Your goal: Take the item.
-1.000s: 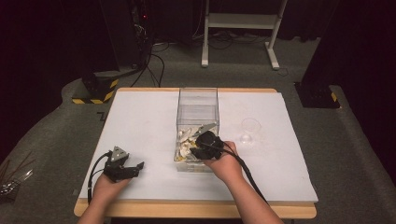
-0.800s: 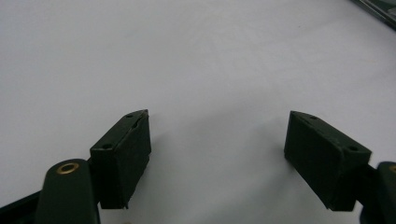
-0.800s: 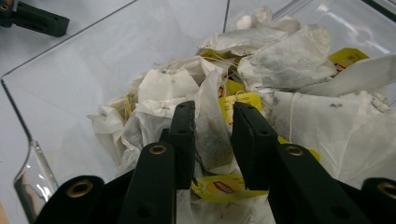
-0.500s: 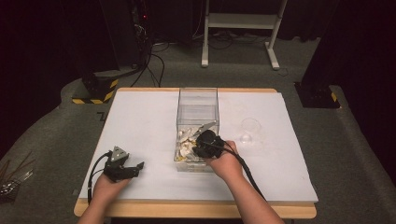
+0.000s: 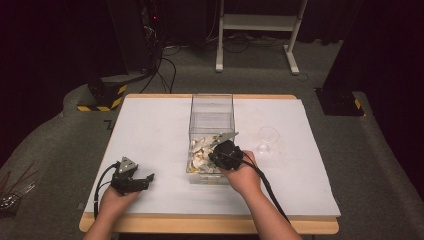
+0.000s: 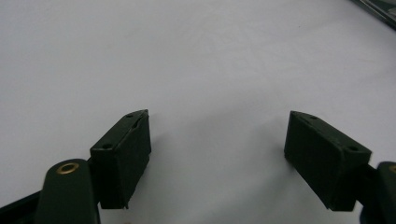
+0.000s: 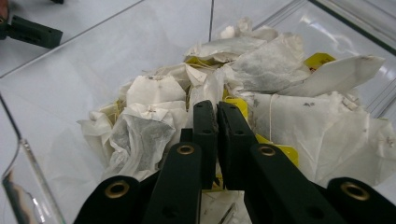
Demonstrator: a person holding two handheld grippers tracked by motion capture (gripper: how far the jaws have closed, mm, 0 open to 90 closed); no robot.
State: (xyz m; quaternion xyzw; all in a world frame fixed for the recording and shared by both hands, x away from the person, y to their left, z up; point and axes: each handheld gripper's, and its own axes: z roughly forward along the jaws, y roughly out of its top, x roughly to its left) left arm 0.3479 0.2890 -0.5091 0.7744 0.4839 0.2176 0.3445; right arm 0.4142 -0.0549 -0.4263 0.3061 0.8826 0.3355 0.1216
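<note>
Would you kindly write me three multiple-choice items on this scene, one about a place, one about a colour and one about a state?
1. Where do the tea bags lie?
A. in the clear box
B. in the glass cup
C. loose on the white table cover

2. What colour are the tea bag tags?
A. red
B. yellow
C. blue

3. How does the left gripper stand?
A. shut on a tea bag
B. shut on nothing
C. open over bare cover

Answers: 1 A, the heap sits between the clear walls. 2 B, yellow tags show among the bags. 3 C, its jaws stand wide apart with nothing between.
</note>
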